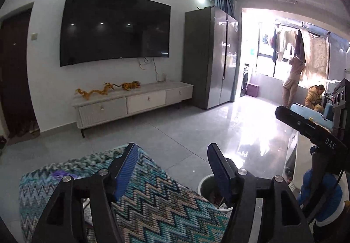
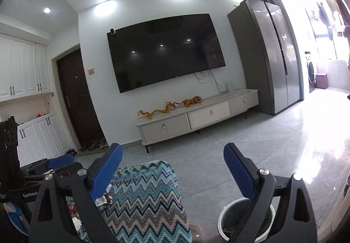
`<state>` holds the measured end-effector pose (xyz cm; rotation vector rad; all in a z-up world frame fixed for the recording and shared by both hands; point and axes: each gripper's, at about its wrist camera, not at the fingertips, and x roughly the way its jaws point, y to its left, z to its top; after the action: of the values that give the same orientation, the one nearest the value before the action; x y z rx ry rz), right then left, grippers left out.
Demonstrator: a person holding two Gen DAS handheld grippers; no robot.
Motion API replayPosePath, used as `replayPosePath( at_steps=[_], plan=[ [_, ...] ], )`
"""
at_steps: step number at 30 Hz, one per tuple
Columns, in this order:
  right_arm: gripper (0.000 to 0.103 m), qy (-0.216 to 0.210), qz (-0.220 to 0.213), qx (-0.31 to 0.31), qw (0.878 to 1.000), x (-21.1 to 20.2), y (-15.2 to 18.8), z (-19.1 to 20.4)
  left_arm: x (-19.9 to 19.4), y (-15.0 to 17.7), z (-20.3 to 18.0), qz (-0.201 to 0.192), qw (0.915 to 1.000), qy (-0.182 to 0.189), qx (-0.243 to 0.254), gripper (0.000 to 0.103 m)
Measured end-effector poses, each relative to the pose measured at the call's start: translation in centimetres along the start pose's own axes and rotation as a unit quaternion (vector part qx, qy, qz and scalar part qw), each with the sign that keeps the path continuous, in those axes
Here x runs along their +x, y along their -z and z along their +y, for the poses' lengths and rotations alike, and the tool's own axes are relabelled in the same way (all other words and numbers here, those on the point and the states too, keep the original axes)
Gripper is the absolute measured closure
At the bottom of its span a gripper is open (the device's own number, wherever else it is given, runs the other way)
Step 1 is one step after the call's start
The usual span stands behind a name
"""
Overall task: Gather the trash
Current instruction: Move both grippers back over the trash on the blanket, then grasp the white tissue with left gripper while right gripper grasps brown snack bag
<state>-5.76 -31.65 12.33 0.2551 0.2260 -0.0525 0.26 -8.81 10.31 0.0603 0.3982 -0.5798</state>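
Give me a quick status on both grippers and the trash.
Left gripper open, empty. Right gripper open, empty. Wrappers lying on zigzag cloth; bin beside it on the floor. Nothing blocking.

We read the zigzag cloth (image 1: pixel 157 195) at lower centre as woven, coarse and matt. The floor tiles (image 1: pixel 196 133) are glossy, with strong glare at right. The bin (image 2: pixel 221 219) looks like smooth white plastic. The left gripper (image 1: pixel 172 168) and right gripper (image 2: pixel 172 168) have matt black plastic bodies, ribbed blue pads (image 2: pixel 107 168) and bright metal screws. The TV screen (image 1: pixel 113 28) is glossy black, and the fridge (image 2: pixel 275 55) has a satin metallic finish.
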Motion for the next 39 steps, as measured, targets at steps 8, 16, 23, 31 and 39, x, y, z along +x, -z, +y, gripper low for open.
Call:
replayPosePath(
  at_steps=[8,16,23,31,39],
  plan=[
    [0.008,-0.062,-0.004,-0.033,0.998,-1.0,0.7,4.7,-9.0,1.4,9.3,-0.025,0.9933,-0.107,-0.035,0.033],
    [0.008,-0.102,0.031,-0.028,0.994,1.6,3.0,6.5,-11.7,6.7,14.5,0.004,0.9848,-0.162,-0.062,0.033],
    [0.008,-0.124,0.095,-0.025,0.987,6.5,5.6,8.0,-8.2,12.3,16.2,0.064,0.9827,-0.153,-0.082,0.032],
    [0.008,-0.174,0.230,-0.028,0.957,15.3,12.2,11.7,-2.5,19.2,17.6,0.155,0.9733,-0.121,-0.119,0.032],
    [0.008,-0.237,0.360,0.025,0.902,24.6,19.9,14.6,1.9,23.7,19.4,0.210,0.9606,-0.101,-0.152,0.035]
  ],
)
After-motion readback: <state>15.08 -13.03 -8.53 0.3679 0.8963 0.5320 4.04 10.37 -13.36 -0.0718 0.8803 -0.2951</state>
